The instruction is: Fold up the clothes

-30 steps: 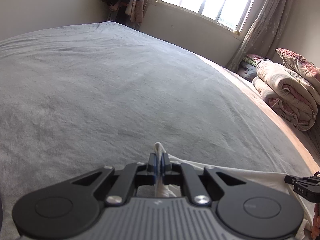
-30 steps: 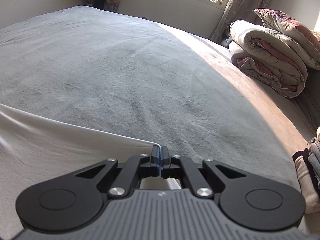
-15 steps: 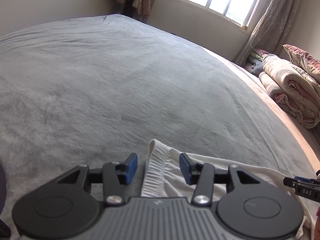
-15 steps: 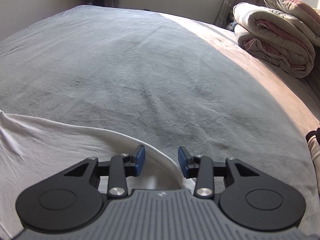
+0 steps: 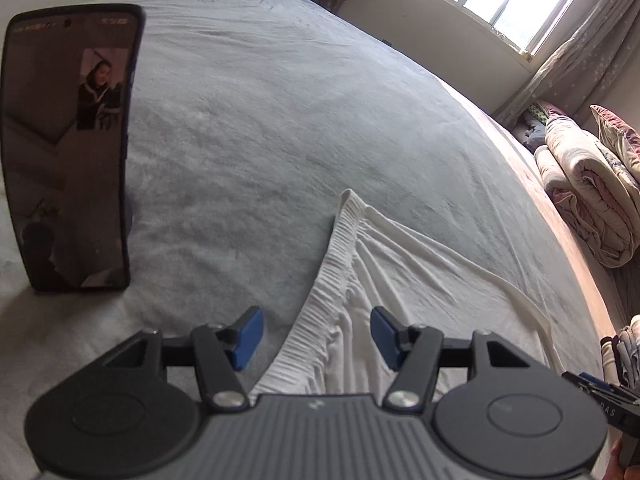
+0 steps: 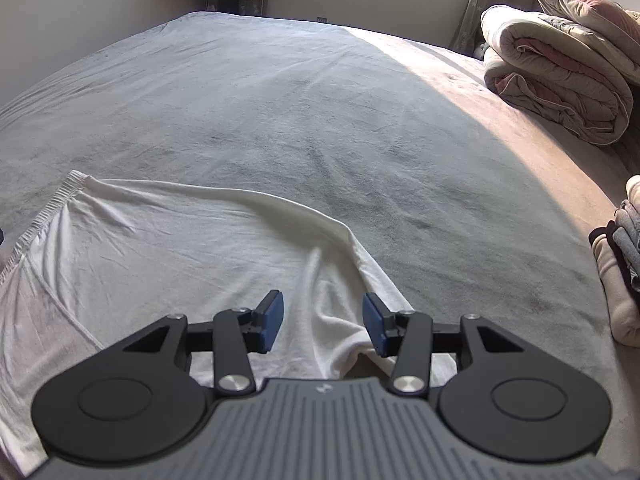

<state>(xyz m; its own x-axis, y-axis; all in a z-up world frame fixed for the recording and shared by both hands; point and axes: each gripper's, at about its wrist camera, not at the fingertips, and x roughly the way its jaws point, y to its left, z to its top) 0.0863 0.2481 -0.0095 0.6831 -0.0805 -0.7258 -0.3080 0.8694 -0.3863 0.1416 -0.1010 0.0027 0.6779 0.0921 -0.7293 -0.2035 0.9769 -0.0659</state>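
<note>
Left gripper (image 5: 316, 336) jaws just opened, apart above ribbed waistband of white garment (image 5: 400, 264), pads clear of cloth. Right gripper (image 6: 323, 324) jaws also just opened, apart over garment's bunched edge, gripping nothing. Garment lies spread on grey bed (image 6: 320, 120). Phone (image 5: 68, 148) stands upright at left. Folded quilt (image 6: 560, 68) at far right.

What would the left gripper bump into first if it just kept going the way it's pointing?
Most likely the white garment: its ribbed waistband lies on the grey bed cover right ahead of the open left gripper. Depth is hard to judge; the phone stands well off to the side.
</note>
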